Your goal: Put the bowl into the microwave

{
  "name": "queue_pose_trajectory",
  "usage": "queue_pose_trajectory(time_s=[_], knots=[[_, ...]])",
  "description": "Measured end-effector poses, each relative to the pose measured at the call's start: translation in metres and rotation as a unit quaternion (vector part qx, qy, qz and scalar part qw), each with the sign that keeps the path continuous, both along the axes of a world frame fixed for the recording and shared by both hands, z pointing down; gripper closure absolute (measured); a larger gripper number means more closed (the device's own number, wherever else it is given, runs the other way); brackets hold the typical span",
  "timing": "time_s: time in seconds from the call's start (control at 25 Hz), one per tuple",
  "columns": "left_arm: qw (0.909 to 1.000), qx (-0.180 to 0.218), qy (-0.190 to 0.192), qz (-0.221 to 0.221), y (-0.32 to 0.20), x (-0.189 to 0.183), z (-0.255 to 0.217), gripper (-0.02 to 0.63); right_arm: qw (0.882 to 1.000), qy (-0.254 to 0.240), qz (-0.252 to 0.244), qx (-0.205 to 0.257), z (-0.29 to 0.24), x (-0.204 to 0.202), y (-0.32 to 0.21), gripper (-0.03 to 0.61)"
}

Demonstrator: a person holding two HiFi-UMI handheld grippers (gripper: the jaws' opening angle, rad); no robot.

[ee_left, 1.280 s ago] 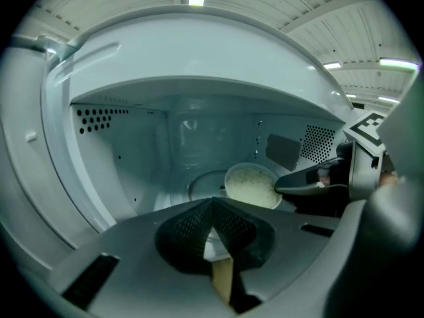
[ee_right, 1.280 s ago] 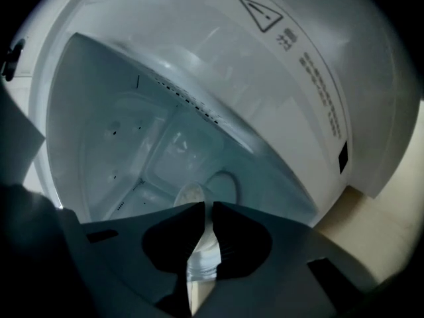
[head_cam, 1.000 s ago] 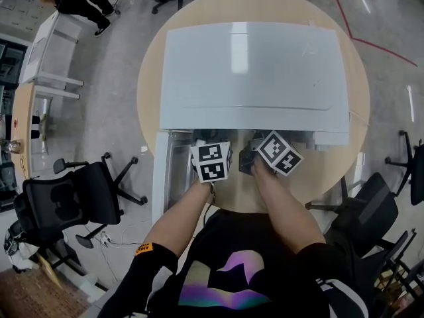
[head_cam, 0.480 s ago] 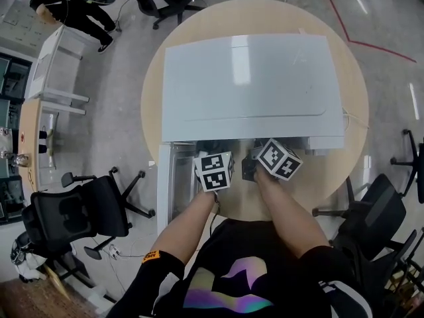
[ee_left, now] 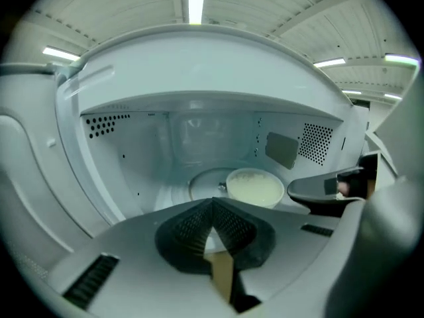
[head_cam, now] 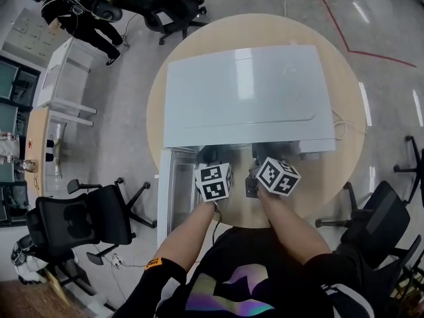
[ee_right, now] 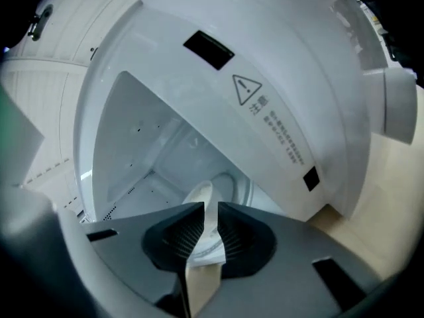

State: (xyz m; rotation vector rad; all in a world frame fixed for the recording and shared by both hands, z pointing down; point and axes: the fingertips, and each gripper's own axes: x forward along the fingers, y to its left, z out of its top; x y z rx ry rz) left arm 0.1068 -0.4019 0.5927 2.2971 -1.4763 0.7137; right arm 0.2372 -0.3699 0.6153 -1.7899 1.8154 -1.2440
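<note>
Staying put — right gripper point(ee_right: 210, 212) clamps bowl point(ee_left: 255, 185) inside microwave point(head_cam: 245, 91).

The bowl point(ee_left: 255, 187) lies inside the microwave point(head_cam: 245, 91) standing on the table point(head_cam: 346, 167).

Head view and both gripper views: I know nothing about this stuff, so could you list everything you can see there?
microwave: one, white, on the table, door open at its left
bowl: one, pale, inside the microwave on the glass plate
glass plate: one, clear, microwave floor
table: one, round, light wood
office chairs: at least three, black, around the table
red line: one, on the grey floor, upper right
other person: one, dark clothes, top left
left hand-held gripper: one, grey with black pads, shut, empty, at the microwave's mouth
right hand-held gripper: one, same colours, shut on the bowl's rim
arms: two, reaching up from the bottom
</note>
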Motion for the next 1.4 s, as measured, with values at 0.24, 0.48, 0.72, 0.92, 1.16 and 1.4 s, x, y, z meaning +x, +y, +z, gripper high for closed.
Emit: queue_pose_trajectory(time_s=[0.24, 0.48, 0.72, 0.92, 1.16, 1.4], knots=[[0.9999, 0.007, -0.007, -0.011, 0.019, -0.002, -0.006, 0.568, 0.999, 0.028, -0.025, 0.000, 0.001, 0.009, 0.024, 0.526], [0.9998, -0.002, 0.016, -0.015, 0.047, 0.006, -0.010, 0.568, 0.990, 0.104, -0.087, 0.029, -0.029, -0.003, 0.046, 0.526], [0.9964, 0.004, 0.081, -0.024, 0.076, 0.025, -0.026, 0.568, 0.966, 0.196, -0.147, 0.081, -0.060, -0.013, 0.070, 0.528], [0.9947, 0.021, 0.100, -0.011, 0.105, 0.032, -0.047, 0.568, 0.950, 0.243, -0.164, 0.104, -0.076, -0.010, 0.090, 0.528], [0.9928, 0.045, 0.110, 0.011, 0.140, 0.029, -0.072, 0.568, 0.927, 0.295, -0.204, 0.113, -0.079, -0.020, 0.113, 0.528], [0.9934, 0.041, 0.105, 0.019, 0.189, -0.004, -0.073, 0.568, 0.921, 0.303, -0.221, 0.108, -0.083, -0.053, 0.155, 0.560]])
